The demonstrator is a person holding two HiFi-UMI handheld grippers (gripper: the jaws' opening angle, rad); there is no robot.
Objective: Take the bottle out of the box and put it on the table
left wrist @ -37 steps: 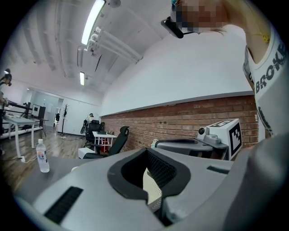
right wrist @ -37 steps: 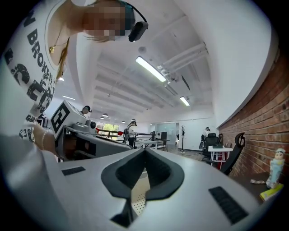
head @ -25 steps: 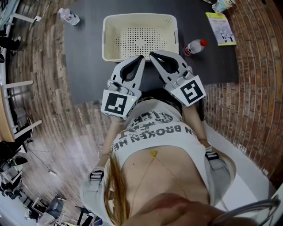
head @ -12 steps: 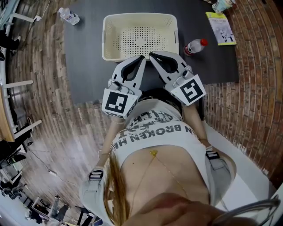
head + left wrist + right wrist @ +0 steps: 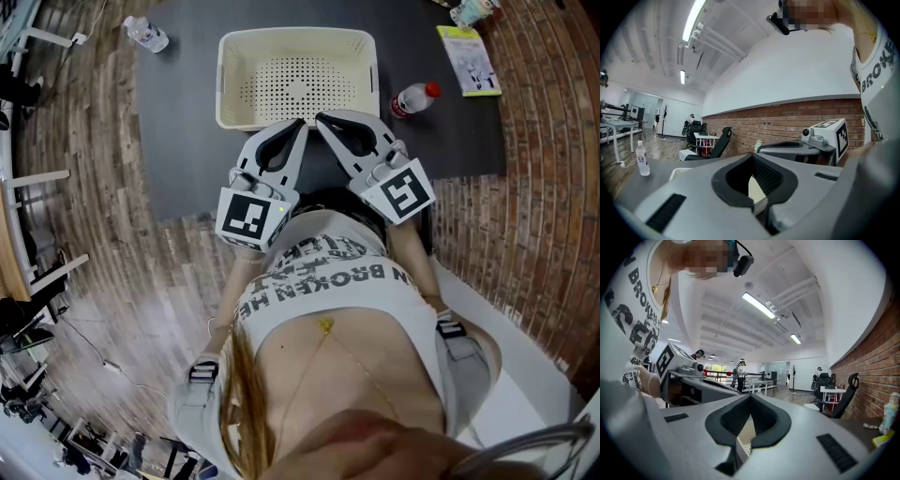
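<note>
A cream perforated box sits on the dark table with nothing inside it. A red-capped bottle rests on the table just right of the box. Both grippers are held side by side close to my body, tips at the box's near rim. My left gripper has its jaws together, with nothing between them. The right gripper is also shut and empty. Part of the box's wall shows through each gripper's jaw opening.
A clear water bottle stands far left, beyond the dark table's corner. A yellow-green booklet and a small figure lie at the far right. A brick-patterned surface surrounds the table; office chairs stand beyond.
</note>
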